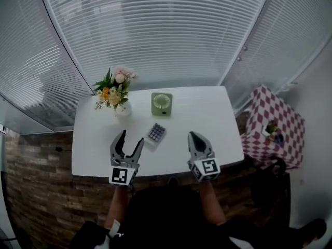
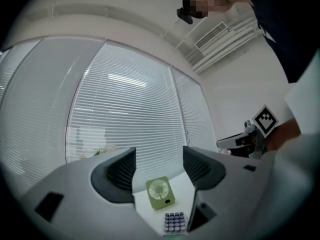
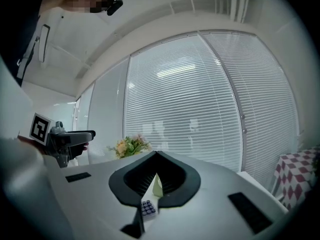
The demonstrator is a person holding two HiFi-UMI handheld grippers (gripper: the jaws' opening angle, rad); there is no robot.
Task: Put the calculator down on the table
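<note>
— White table (image 1: 218,113), seen from the head: where is the calculator (image 1: 156,134)?
— Lying flat on it, touched by nothing.
— And the left gripper (image 2: 159,154), in its own view?
— Jaws wide apart, holding nothing.
— And the right gripper (image 3: 156,156)?
— Jaws pressed together, holding nothing.

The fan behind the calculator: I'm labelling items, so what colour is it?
The fan is light green; head view shows it best.

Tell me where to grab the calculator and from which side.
The calculator lies flat on the table, so only its thin edges offer a grip. Probably pinch the two long edges from above with the open left gripper, the nearer one.
</note>
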